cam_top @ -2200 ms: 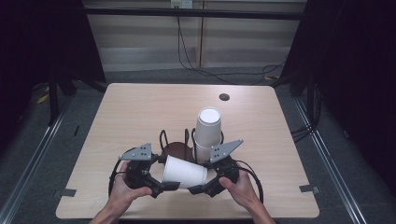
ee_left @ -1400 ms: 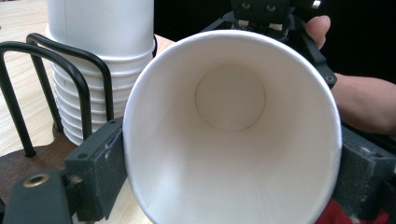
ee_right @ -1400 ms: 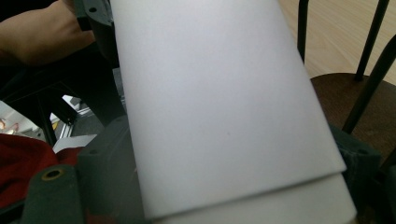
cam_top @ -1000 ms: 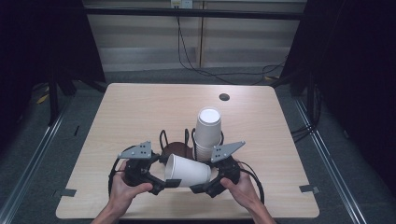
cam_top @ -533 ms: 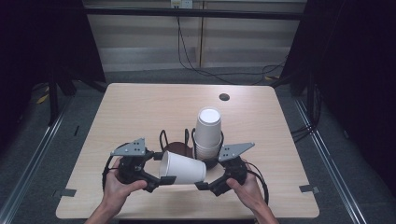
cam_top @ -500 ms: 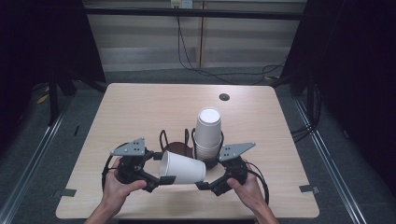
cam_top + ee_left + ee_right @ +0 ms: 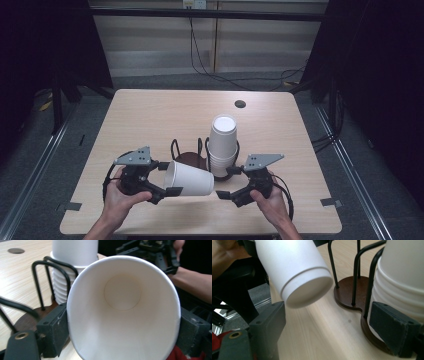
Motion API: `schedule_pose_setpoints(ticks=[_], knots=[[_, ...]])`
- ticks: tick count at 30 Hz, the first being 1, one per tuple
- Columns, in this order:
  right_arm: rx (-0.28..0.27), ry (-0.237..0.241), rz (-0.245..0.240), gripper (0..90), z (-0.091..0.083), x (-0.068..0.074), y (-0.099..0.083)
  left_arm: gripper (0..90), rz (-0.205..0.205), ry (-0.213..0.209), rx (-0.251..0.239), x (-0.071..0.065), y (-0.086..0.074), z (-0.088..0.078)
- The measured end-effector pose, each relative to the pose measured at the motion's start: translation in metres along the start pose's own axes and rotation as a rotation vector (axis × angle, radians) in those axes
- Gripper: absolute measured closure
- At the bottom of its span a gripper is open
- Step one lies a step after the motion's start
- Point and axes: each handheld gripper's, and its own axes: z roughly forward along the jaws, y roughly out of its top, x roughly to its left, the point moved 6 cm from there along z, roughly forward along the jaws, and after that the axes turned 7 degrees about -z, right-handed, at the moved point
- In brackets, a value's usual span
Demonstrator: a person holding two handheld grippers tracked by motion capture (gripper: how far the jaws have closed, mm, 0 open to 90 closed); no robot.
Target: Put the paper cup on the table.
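Observation:
A white paper cup (image 7: 192,180) lies on its side above the table's front edge, held by its rim end in my left gripper (image 7: 169,178). In the left gripper view its open mouth (image 7: 122,310) faces the camera, and both pads (image 7: 53,331) press on its walls. My right gripper (image 7: 227,182) stands open just right of the cup's base. In the right gripper view that base (image 7: 308,291) hangs above and between the spread jaws of the right gripper (image 7: 332,327), clear of both. A stack of white cups (image 7: 223,145) stands upside down in a black wire holder (image 7: 175,150).
The holder has a dark wooden base (image 7: 348,295), and its empty wire loops (image 7: 359,272) stand left of the stack (image 7: 404,277). A small round hole (image 7: 240,104) is in the table (image 7: 150,115) at the far side. Dark floor and rails surround the table.
The right gripper has drawn back to the right, off the cup's base. The left hand has shifted a little to the left with the cup still in its jaws.

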Motion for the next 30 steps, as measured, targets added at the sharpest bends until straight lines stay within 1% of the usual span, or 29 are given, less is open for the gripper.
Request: schedule_pose_setpoints(ticks=[1,3,4,6,9,11,15,17,19,20,22,26,27,28,29,30], knots=[[0.008,0.005,-0.001,14.3,-0.001,0.001,-0.002,13.7,-0.001,0.007,0.003,0.002,-0.001,0.000],[0.028,-0.007,0.003,14.3,-0.003,0.002,-0.008,13.7,0.000,0.020,0.017,0.003,-0.003,-0.001],[0.032,-0.009,0.006,14.3,-0.005,0.002,-0.011,13.7,0.000,0.026,0.023,0.004,-0.003,-0.001],[0.031,-0.028,0.012,14.3,-0.009,0.001,-0.014,13.7,0.000,0.042,0.037,0.007,-0.005,-0.005],[0.008,-0.049,0.029,14.3,-0.017,-0.003,-0.016,13.7,-0.010,0.071,0.060,0.013,-0.008,-0.011],[-0.009,-0.061,0.039,14.3,-0.020,-0.006,-0.016,13.8,-0.024,0.089,0.068,0.017,-0.008,-0.015],[-0.021,-0.074,0.047,14.3,-0.021,-0.010,-0.015,13.8,-0.035,0.103,0.078,0.022,-0.009,-0.021],[-0.017,-0.075,0.049,14.3,-0.021,-0.010,-0.016,13.7,-0.028,0.124,0.089,0.026,-0.010,-0.026],[-0.014,-0.077,0.053,14.3,-0.021,-0.011,-0.017,13.6,-0.039,0.137,0.084,0.028,-0.010,-0.030],[-0.014,-0.078,0.056,14.3,-0.021,-0.011,-0.018,13.6,-0.043,0.139,0.086,0.030,-0.010,-0.033],[-0.012,-0.083,0.059,14.3,-0.022,-0.012,-0.018,13.6,-0.048,0.157,0.096,0.033,-0.010,-0.037],[-0.008,-0.089,0.060,14.3,-0.022,-0.013,-0.019,13.5,-0.054,0.166,0.101,0.036,-0.011,-0.044],[-0.008,-0.089,0.060,14.3,-0.023,-0.013,-0.019,13.5,-0.051,0.176,0.106,0.037,-0.011,-0.046],[-0.007,-0.090,0.062,14.3,-0.023,-0.013,-0.019,13.4,-0.044,0.183,0.120,0.038,-0.012,-0.047],[-0.007,-0.090,0.063,14.3,-0.023,-0.013,-0.019,13.4,-0.051,0.193,0.123,0.038,-0.013,-0.048],[-0.006,-0.090,0.063,14.3,-0.023,-0.014,-0.019,13.3,-0.049,0.198,0.128,0.039,-0.014,-0.048]])
